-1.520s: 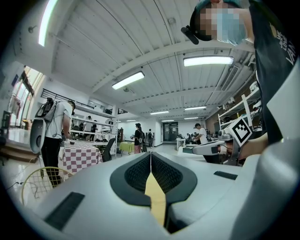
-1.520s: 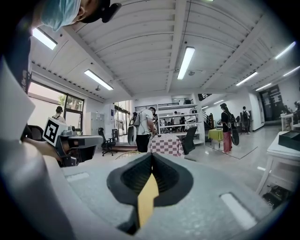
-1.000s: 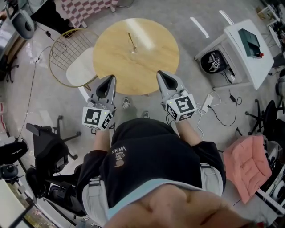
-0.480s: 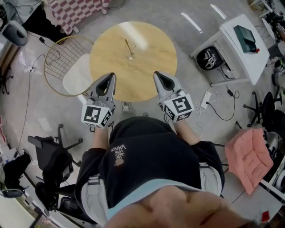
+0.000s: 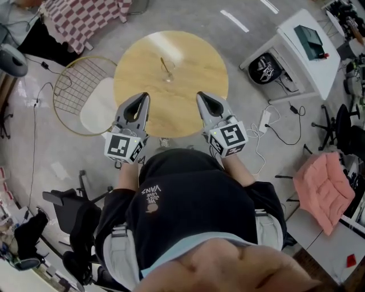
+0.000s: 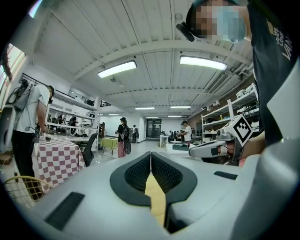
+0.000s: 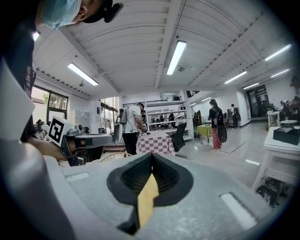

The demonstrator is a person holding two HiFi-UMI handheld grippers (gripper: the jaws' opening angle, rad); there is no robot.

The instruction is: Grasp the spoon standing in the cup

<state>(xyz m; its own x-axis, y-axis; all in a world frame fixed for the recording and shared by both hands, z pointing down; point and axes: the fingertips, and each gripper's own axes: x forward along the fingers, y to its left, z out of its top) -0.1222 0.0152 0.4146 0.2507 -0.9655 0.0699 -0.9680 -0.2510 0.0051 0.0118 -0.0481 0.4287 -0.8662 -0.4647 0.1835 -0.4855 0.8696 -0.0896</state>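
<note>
A small clear cup (image 5: pixel 169 75) stands near the middle of the round wooden table (image 5: pixel 194 63). A thin spoon (image 5: pixel 165 64) stands in it, leaning to the upper left. Both grey grippers hover over the table's near edge, well short of the cup. My left gripper (image 5: pixel 144 97) is shut, its tips touching with nothing between them (image 6: pixel 151 154). My right gripper (image 5: pixel 201 96) is shut and empty too (image 7: pixel 152 155). Neither gripper view shows the cup or spoon; both look out level across the room.
A wire chair with a white cushion (image 5: pixel 98 101) stands against the table's left side. A white desk (image 5: pixel 308 54), cables (image 5: pixel 274 128) and a pink cushion (image 5: pixel 324 191) lie to the right. A checkered cloth (image 5: pixel 82 17) is at the top left. People stand in the distance (image 7: pixel 132 129).
The table and cup have slid lower in the head view and sit nearer the grippers, as the person has moved toward the table. Both grippers stay shut, side by side.
</note>
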